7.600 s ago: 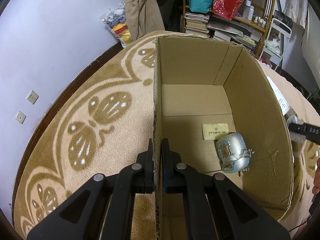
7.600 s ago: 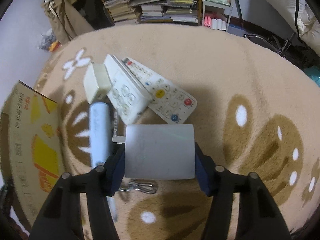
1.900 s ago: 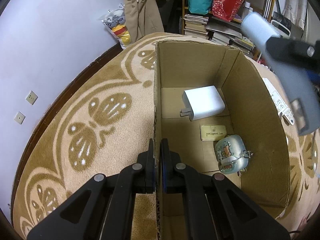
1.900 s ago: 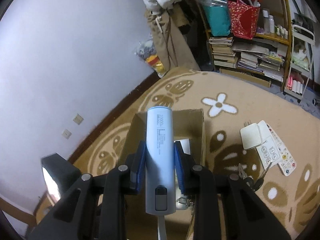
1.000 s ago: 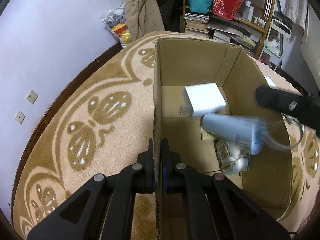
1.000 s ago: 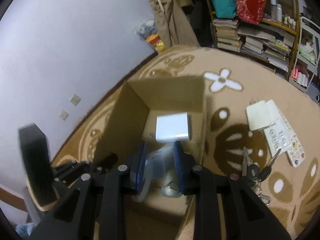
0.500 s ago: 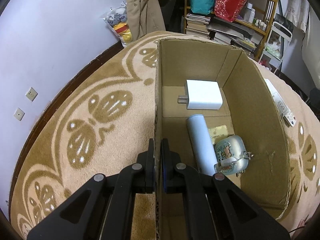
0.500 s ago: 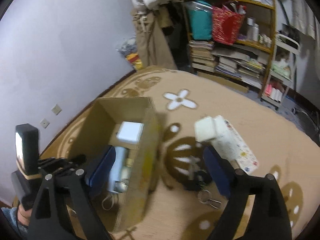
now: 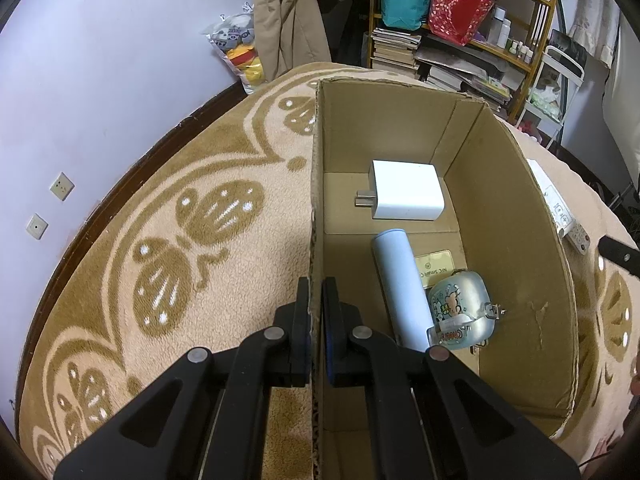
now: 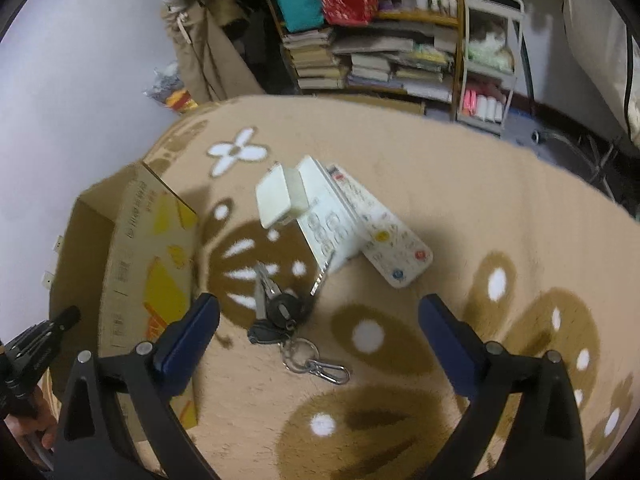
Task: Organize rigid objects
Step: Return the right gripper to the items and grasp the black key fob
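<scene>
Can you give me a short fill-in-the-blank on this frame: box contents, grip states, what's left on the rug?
1. The left gripper is shut on the wall of the ____.
2. The pale blue tube lies inside the cardboard box next to the white ____.
3. The right gripper has jaws ____ and holds nothing.
4. On the rug below it lies a bunch of ____.

Missing words: cardboard box; charger; open; keys

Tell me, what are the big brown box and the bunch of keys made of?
The box looks like corrugated cardboard: matte brown, with creased folds and a ragged top edge. The keys look like silvery metal blades, shiny in places, with black heads that are probably plastic. Their ring and clip look like metal too.
</scene>
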Demonstrator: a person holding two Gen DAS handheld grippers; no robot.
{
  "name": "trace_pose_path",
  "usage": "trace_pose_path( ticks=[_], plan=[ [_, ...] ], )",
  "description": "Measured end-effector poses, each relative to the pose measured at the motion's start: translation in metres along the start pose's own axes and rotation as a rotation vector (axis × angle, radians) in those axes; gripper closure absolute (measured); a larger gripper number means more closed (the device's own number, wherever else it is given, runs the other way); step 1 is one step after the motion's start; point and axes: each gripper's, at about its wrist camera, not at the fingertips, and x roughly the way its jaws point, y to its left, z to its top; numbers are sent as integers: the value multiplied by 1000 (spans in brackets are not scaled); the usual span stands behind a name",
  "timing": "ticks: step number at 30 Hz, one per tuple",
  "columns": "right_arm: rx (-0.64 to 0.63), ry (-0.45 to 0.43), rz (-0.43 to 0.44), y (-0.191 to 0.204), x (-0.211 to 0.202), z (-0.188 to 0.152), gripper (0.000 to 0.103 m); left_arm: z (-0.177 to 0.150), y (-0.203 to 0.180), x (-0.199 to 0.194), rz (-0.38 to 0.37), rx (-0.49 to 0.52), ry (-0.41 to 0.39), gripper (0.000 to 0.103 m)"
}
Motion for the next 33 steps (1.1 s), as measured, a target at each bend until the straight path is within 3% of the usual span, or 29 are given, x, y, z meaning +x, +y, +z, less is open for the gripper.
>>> trace_pose_path(
  ticks=[10,11,15,21,28,29,30,32,33],
  plan=[
    [-28,91,35,9,39,-15,0,0,0,0,1,1,1,98],
    [-49,103,25,13,43,-16,3,0,0,0,1,2,1,98],
    [-98,178,18,23,66,-23,29,0,0,0,0,0,1,98],
    [-47,145,31,23,68,-24,30,0,-1,0,6,7,1,98],
    [-56,152,11,25,72,-22,41,-1,-1,1,10,9,3,98],
    [-61,147,14,27,71,-22,51,-1,0,0,9,8,3,98],
    [-61,135,8,27,68,-21,75,-1,0,1,8,8,3,98],
    [-54,136,50,27,65,-22,83,-1,0,1,6,8,4,98],
    [-56,132,50,28,64,-22,95,-1,0,0,6,6,3,98]
  ],
)
